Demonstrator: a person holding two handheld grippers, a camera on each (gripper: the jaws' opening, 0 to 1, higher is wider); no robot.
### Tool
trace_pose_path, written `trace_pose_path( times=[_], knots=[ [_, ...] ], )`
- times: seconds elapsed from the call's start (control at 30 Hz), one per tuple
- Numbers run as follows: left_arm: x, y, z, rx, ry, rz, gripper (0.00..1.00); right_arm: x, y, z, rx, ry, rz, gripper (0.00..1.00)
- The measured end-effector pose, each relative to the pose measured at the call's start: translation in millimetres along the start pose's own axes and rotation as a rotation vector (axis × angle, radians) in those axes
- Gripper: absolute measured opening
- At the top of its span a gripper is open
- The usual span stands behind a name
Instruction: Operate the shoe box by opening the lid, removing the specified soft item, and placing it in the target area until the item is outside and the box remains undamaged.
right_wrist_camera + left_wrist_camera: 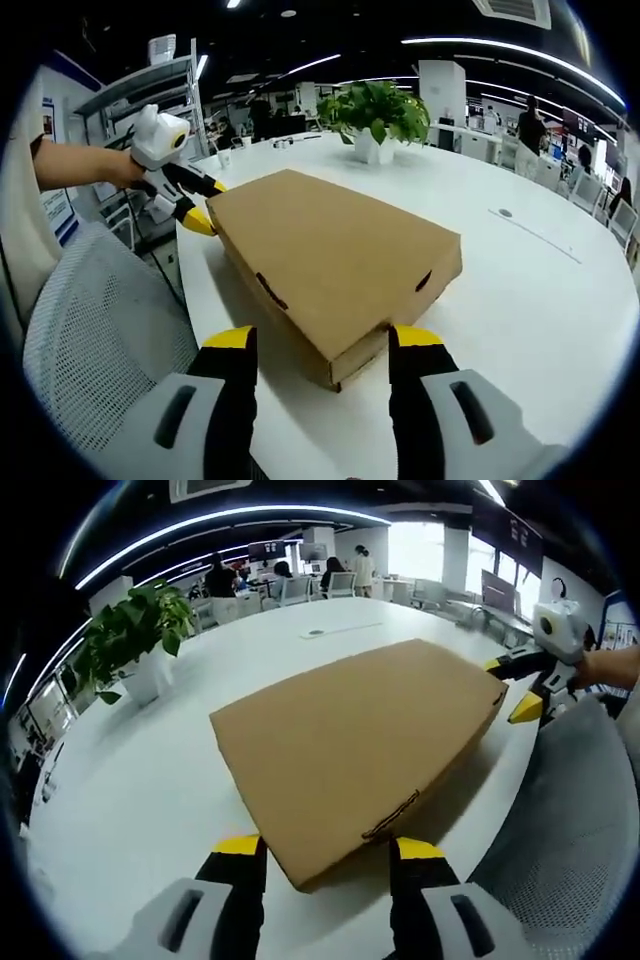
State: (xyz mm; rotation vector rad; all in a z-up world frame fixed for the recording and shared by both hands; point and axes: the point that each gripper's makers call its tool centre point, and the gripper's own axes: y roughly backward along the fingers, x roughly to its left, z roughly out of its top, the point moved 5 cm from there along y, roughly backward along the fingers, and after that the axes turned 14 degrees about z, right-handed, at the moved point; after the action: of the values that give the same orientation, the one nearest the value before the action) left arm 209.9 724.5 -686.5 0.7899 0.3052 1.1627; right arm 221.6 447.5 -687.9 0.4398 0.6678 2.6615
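yellow tips: both grippers have black jaws capped in yellow on white bodies.
left gripper (328, 848): jaws spread wide, one on each side of the near corner of the shoe box (362, 740); no clear squeeze on the cardboard. in the right gripper view it sits at the far corner (203, 205), held in a hand (122, 167) on a bare forearm reaching in from the left.
right gripper (324, 338): jaws apart, straddling the near corner of the box (335, 255) at the table edge. in the left gripper view it is at the far right corner (515, 687), a hand (600, 667) behind it.
box: plain brown cardboard, lid shut and flat, lying near the table edge between the two grippers, with small slots in its side wall.
table (150, 780): wide, white, glossy, rounded edge.
chair (95, 330): grey mesh back, just beside the table on the person's side.
plant (375, 112): leafy, in a white pot, standing on the table beyond the box.
room: open office, dark ceiling with long light strips, desks, screens and people in the distance.
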Motion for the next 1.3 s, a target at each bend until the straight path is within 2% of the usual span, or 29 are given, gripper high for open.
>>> trace_pose_path(
  times=[0.13,0.47,0.93,1.3],
  knots=[
    [-6.1,1,-1.1,0.01,-0.039,-0.012,0.61,1,0,0.3,-0.004,-0.006,0.002,0.5],
    [-5.2,8,4.2,0.016,-0.034,-0.012,0.63,3,6,8.4,-0.026,-0.017,0.004,0.49],
    [-2.3,26,21.3,-0.016,-0.057,0.017,0.65,11,18,28.5,-0.06,0.005,0.005,0.51],
    [7.7,38,45.2,-0.057,-0.036,0.024,0.65,12,26,47.2,-0.108,0.015,-0.012,0.53]
  ],
)
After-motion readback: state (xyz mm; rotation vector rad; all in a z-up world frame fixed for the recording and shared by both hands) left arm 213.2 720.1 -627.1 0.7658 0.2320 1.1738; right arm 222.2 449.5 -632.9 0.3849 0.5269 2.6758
